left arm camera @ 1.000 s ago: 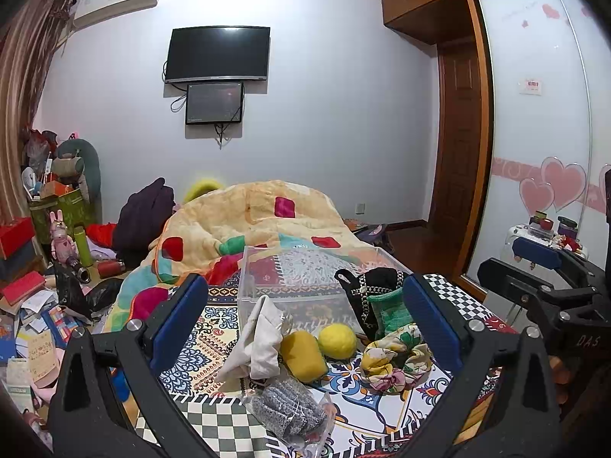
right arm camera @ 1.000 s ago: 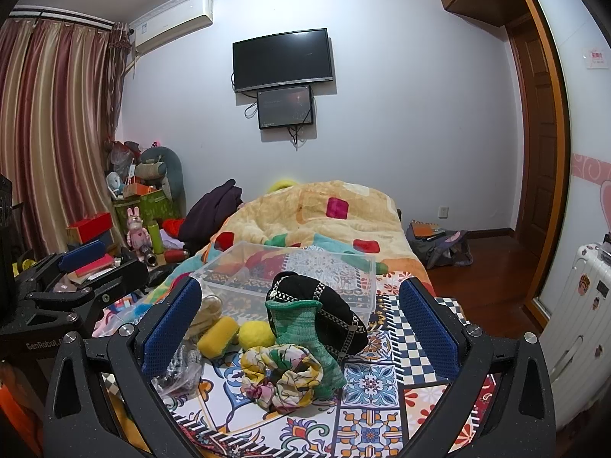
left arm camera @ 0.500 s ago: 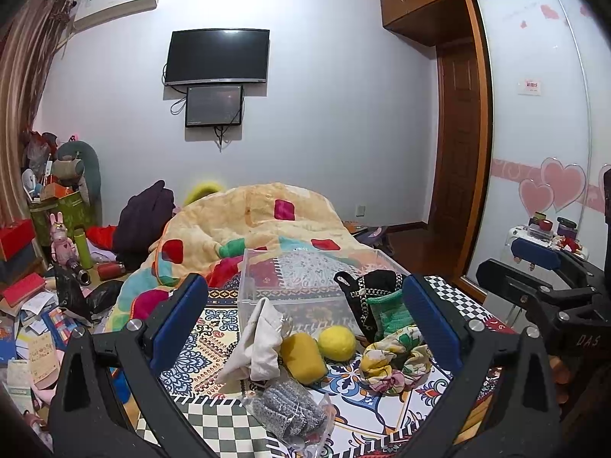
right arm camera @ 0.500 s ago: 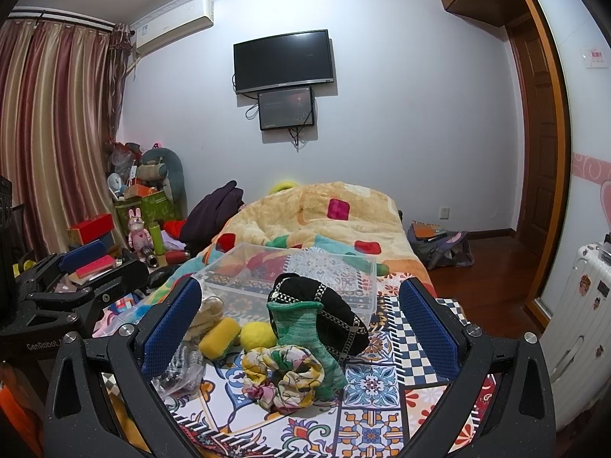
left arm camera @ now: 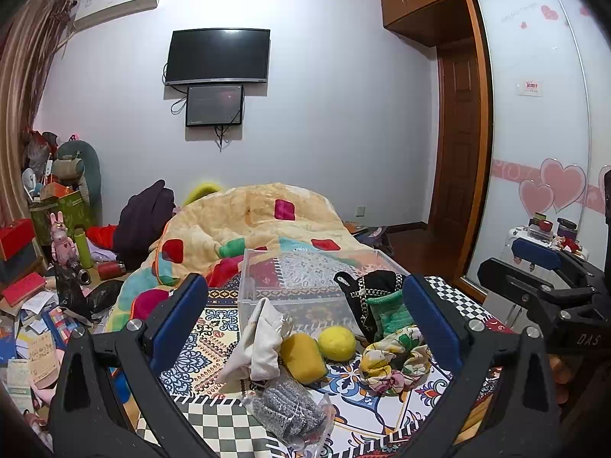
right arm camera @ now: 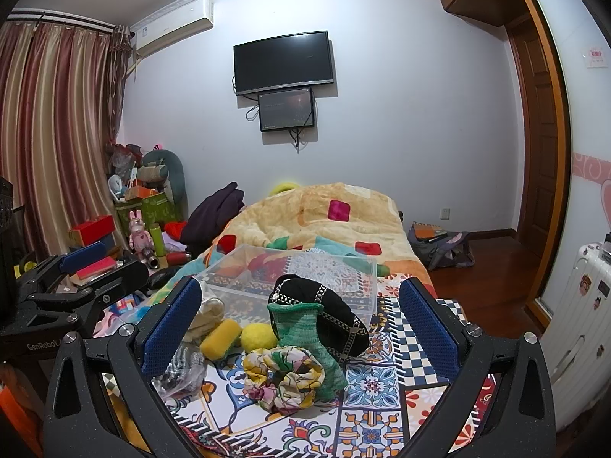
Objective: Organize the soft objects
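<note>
Soft things lie in a row on a patterned cloth: a white rag (left arm camera: pixel 259 339), a yellow sponge (left arm camera: pixel 303 357), a yellow ball (left arm camera: pixel 337 342), a floral scrunchie (left arm camera: pixel 391 358), a green knit pouch (right arm camera: pixel 305 339), a black studded bag (right arm camera: pixel 328 313) and a bag of steel wool (left arm camera: pixel 288 414). An empty clear bin (left arm camera: pixel 305 278) stands just behind them. My left gripper (left arm camera: pixel 305 320) is open and empty above the row. My right gripper (right arm camera: pixel 299 320) is open and empty, facing the scrunchie (right arm camera: pixel 284 378) and bin (right arm camera: pixel 298 274).
A rumpled orange quilt (left arm camera: pixel 248 229) covers the bed behind the bin. Boxes, toys and papers (left arm camera: pixel 46 267) crowd the left side. A wardrobe with heart stickers (left arm camera: pixel 550 191) and a door stand on the right. A white suitcase (right arm camera: pixel 580 324) is at far right.
</note>
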The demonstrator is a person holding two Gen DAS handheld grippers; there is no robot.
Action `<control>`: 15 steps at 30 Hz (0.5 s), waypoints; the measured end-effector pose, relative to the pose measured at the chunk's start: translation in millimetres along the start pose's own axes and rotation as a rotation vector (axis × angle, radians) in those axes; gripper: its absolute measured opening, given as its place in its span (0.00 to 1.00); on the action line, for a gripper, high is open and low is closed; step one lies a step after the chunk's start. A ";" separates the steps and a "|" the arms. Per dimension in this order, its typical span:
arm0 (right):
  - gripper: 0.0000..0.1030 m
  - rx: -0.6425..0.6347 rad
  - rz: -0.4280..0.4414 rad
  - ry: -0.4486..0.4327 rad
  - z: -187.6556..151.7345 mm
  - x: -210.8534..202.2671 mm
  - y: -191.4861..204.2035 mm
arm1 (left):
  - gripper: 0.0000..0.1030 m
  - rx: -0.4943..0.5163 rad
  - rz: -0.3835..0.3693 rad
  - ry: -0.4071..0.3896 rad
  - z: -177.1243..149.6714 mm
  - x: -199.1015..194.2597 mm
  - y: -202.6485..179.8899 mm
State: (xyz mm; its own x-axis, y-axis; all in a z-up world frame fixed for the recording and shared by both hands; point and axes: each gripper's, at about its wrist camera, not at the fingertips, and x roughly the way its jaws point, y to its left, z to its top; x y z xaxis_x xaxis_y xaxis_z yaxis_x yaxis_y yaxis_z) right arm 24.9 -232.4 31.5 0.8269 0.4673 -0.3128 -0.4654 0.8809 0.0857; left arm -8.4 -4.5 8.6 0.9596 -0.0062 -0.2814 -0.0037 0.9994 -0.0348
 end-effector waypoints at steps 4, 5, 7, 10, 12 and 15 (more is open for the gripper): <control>1.00 0.001 0.000 -0.001 -0.4 -0.1 0.1 | 1.00 0.000 0.001 0.000 0.0 0.0 0.1; 1.00 0.000 0.000 -0.001 -0.5 -0.2 0.1 | 1.00 0.000 0.000 0.000 -0.1 -0.1 0.2; 1.00 0.001 0.000 -0.001 -0.5 -0.2 0.0 | 1.00 0.000 0.001 0.000 0.0 0.1 0.1; 1.00 0.001 0.000 -0.002 -0.8 -0.2 -0.1 | 1.00 0.000 0.000 0.000 -0.4 -0.2 -0.6; 1.00 0.000 0.001 -0.002 -0.8 -0.3 -0.2 | 1.00 0.000 0.000 0.001 0.0 -0.4 -0.8; 1.00 0.001 0.001 -0.002 -1.1 -0.3 -0.2 | 1.00 -0.002 -0.001 0.001 -0.3 -0.2 -0.8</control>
State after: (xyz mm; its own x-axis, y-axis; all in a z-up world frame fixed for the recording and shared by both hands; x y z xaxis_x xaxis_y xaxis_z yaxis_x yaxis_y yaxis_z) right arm 24.3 -232.8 30.5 0.8269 0.4684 -0.3111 -0.4659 0.8805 0.0874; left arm -8.7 -5.2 8.4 0.9592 -0.0071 -0.2827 -0.0034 0.9993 -0.0367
